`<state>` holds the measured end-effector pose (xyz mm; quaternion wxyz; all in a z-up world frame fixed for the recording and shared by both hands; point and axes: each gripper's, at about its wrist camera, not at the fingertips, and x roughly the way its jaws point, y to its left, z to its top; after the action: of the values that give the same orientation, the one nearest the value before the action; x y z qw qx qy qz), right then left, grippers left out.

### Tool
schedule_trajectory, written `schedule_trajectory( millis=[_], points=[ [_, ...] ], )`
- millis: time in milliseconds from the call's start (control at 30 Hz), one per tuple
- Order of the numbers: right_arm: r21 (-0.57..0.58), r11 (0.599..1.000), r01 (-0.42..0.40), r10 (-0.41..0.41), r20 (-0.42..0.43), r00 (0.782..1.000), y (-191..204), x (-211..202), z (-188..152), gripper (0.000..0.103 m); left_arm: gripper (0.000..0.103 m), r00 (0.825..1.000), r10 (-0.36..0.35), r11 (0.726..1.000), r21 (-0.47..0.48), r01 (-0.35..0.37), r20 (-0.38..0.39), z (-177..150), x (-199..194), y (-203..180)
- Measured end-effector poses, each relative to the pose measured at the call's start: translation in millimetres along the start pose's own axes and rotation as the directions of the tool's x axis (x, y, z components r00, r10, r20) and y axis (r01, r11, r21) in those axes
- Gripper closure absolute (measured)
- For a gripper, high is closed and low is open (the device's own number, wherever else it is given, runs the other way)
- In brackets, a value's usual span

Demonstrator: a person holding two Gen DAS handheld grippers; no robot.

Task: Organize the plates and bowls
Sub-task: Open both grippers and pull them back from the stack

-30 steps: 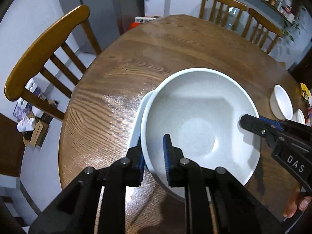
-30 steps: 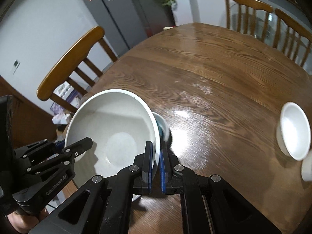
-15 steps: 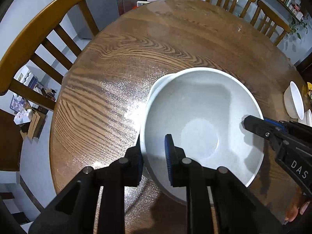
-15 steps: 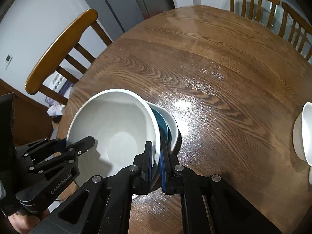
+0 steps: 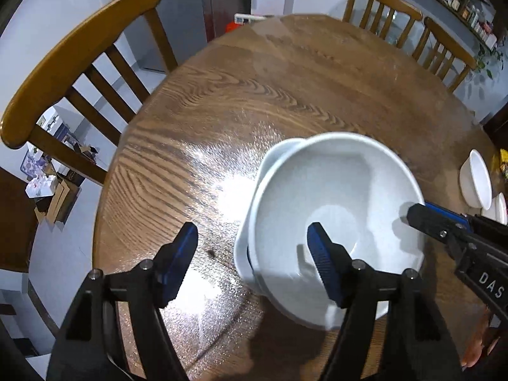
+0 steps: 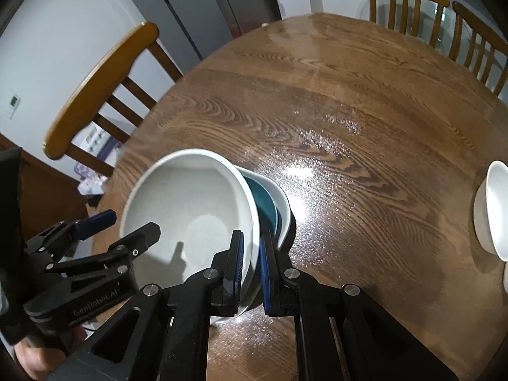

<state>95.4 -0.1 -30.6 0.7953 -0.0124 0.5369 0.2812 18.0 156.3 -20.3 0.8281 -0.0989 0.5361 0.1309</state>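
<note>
A: What does the right view add?

B: A teal bowl [image 6: 265, 203] nested inside a white one [image 6: 282, 209], under the big bowl [image 6: 190, 209]. From the left only the white edges show.

A: How does the big bowl [image 5: 336, 222] sit?

B: Mouth up, tilted, resting on that stack near the table's [image 5: 254, 101] edge.

A: And the fingers?

B: The right gripper [image 6: 250, 273] pinches its near rim. The left gripper [image 5: 254, 254] is opening; its pads straddle the other rim without touching.

A: Anything else?

B: A small bowl [image 6: 490, 212] stands well apart.
</note>
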Motion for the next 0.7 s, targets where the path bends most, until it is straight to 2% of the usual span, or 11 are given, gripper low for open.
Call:
schedule_trajectory(
  millis=[100, 167, 233, 300, 467, 567, 700],
  points=[
    [0.014, 1.000, -0.009, 0.008, 0.053, 0.999, -7.5, -20.9, -4.4, 0.092, 0.031, 0.999, 0.000, 1.000, -0.004, 0.000, 0.041, 0.4, -15.5, -0.8],
    [0.035, 0.999, -0.012, 0.009, 0.083, 0.997, -16.6, -35.4, -8.9, 0.082, 0.026, 0.998, -0.005, 1.000, 0.001, 0.005, 0.063, -0.1, -24.2, -5.3],
    [0.054, 0.999, 0.003, -0.009, 0.113, 0.994, -24.8, -47.8, -13.6, 0.055, 0.025, 0.996, -0.027, 1.000, 0.012, 0.026, 0.084, -1.1, -32.5, -12.4],
    [0.076, 0.997, 0.019, -0.030, 0.154, 0.988, -37.0, -63.9, -21.0, 0.048, 0.024, 0.994, -0.053, 0.998, 0.034, 0.050, 0.092, -3.5, -37.7, -24.1],
    [0.168, 0.986, 0.019, -0.053, 0.199, 0.979, -83.8, -97.1, -41.2, 0.047, 0.024, 0.987, -0.140, 0.985, 0.112, 0.131, 0.079, -15.0, -47.9, -69.2],
    [0.234, 0.971, 0.054, -0.108, 0.222, 0.969, -117.9, -118.3, -55.8, 0.047, 0.024, 0.976, -0.211, 0.966, 0.161, 0.201, 0.050, -20.3, -49.9, -103.8],
    [0.300, 0.950, 0.090, -0.165, 0.235, 0.958, -152.1, -137.5, -69.6, 0.047, 0.024, 0.966, -0.257, 0.943, 0.225, 0.244, 0.026, -23.6, -50.1, -147.3]
  ],
)
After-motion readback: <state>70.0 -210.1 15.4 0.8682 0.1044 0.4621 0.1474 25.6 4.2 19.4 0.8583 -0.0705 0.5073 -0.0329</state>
